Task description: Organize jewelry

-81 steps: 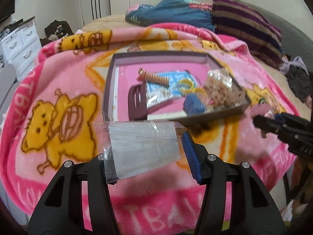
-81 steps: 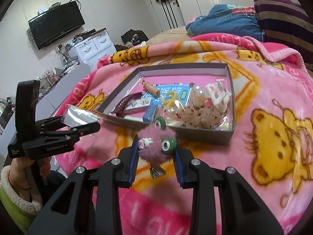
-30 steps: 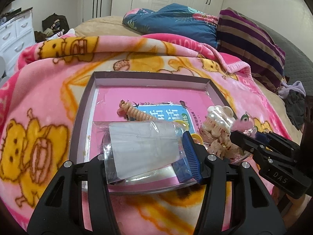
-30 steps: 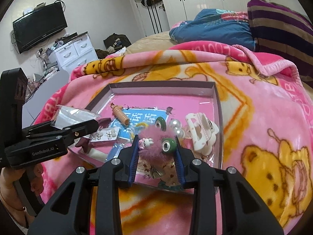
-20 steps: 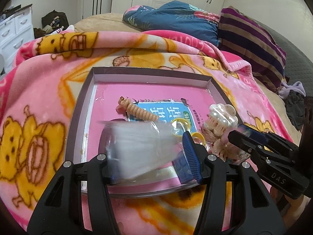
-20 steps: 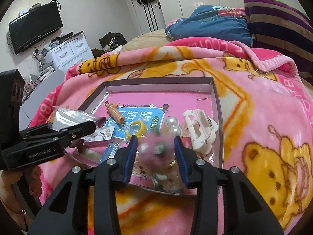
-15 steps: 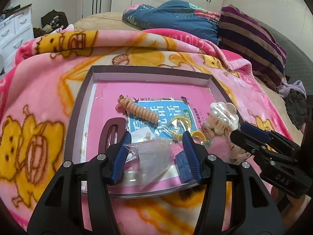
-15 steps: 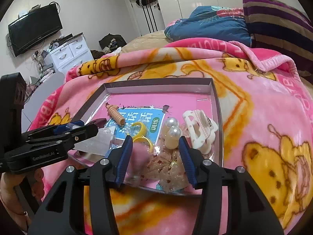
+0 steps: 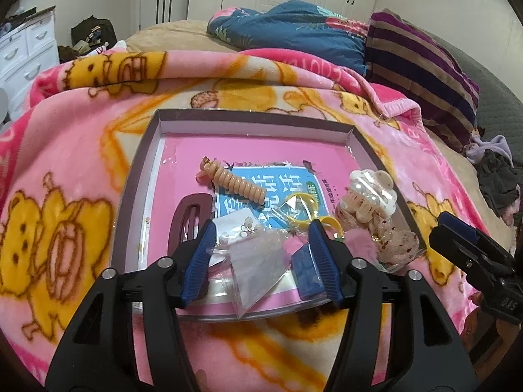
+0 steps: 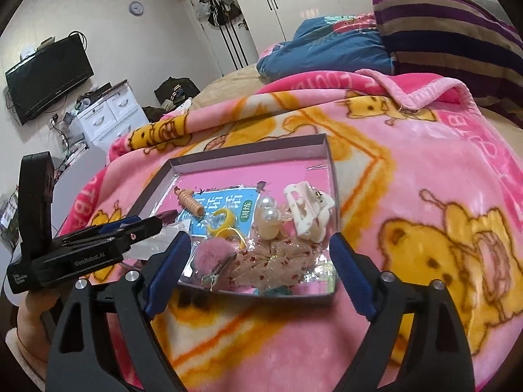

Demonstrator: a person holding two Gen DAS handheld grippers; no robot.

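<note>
A shallow box point(image 9: 248, 116) point(image 10: 330, 176) with a pink floor lies on the pink bear blanket. In it lie a clear plastic bag point(image 9: 258, 261), a pink fluffy hair clip point(image 10: 214, 254) point(image 9: 358, 240), a peach coil tie point(image 9: 233, 184), a maroon clip point(image 9: 188, 225), yellow rings point(image 10: 225, 222), a white claw clip point(image 10: 309, 215) and pearl pieces point(image 10: 269, 207). My left gripper point(image 9: 261, 258) is open over the bag at the box's near edge. My right gripper point(image 10: 258, 272) is wide open and empty above the fluffy clip.
The blanket point(image 9: 65, 170) covers a bed with a blue quilt point(image 9: 287, 29) and a striped pillow point(image 9: 421, 65) behind. White drawers point(image 10: 108, 114) and a wall TV point(image 10: 45, 76) stand at the left. Dark clothes point(image 9: 497, 176) lie at the right.
Both grippers moved over the box and opened. The plastic bag dropped from the left gripper and the fluffy clip from the right; both now lie in the box.
</note>
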